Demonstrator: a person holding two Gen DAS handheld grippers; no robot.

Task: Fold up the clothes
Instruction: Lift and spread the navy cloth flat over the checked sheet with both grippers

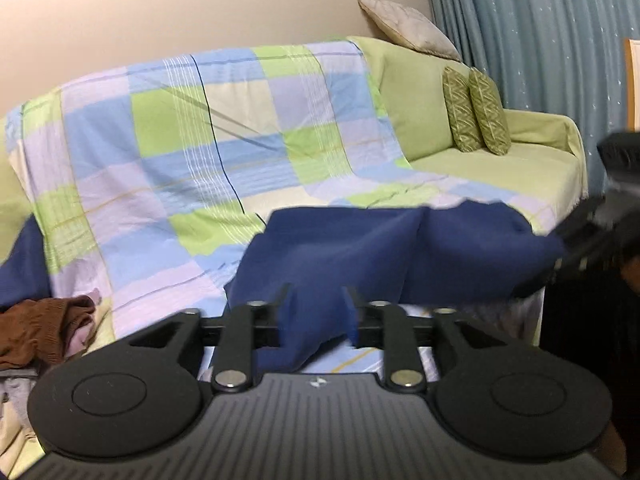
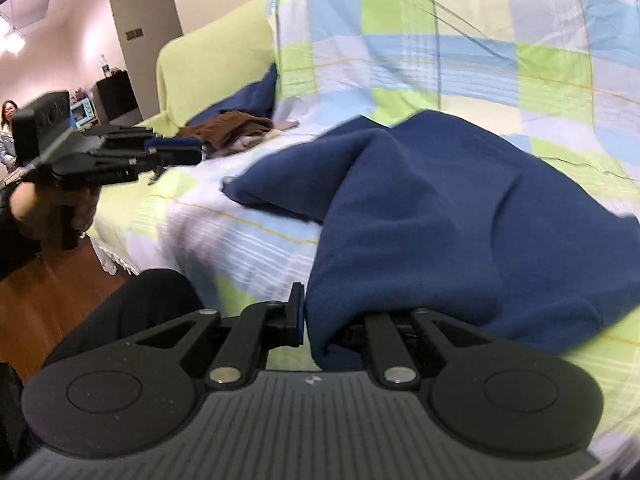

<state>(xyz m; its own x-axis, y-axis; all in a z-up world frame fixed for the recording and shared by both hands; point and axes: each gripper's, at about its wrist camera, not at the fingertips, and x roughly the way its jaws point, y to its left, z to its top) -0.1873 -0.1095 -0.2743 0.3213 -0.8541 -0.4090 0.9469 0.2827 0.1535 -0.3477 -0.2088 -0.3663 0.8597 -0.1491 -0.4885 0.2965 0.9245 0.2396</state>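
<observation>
Two grippers, one per hand. Nearest my left camera: left gripper [image 1: 318, 300], fingers parted, a fold of the navy garment [image 1: 360, 256] hanging between them; from this view I cannot tell whether the pads press it, though my right camera shows that gripper held apart from the cloth, with nothing navy seen in its tips. Right gripper [image 2: 316, 312]: clenched on the garment's near edge, cloth draped over its right finger.

Item count as I see it:
- Navy garment, one: rumpled on the sofa seat over the sheet, one corner lifted toward the right gripper.
- Checked sheet [image 1: 192, 128], one: blue, green and lilac squares, draped over the sofa's back and seat.
- Sofa [image 1: 416, 112], one, light green cover.
- Patterned green cushions [image 1: 476, 110], two, upright side by side at the sofa's far end.
- Grey cushion [image 1: 412, 28], one, leaning on the sofa's top.
- Clothes pile [image 1: 44, 328], one: brown item on top, pinkish and grey items under it, another navy piece [image 1: 22, 264] behind.
- Curtain [image 1: 540, 40], one, blue-grey.
- Hand [image 2: 48, 208] on the left gripper's handle, one visible.
- Bystander [image 2: 7, 128], one, at the room's far end.
</observation>
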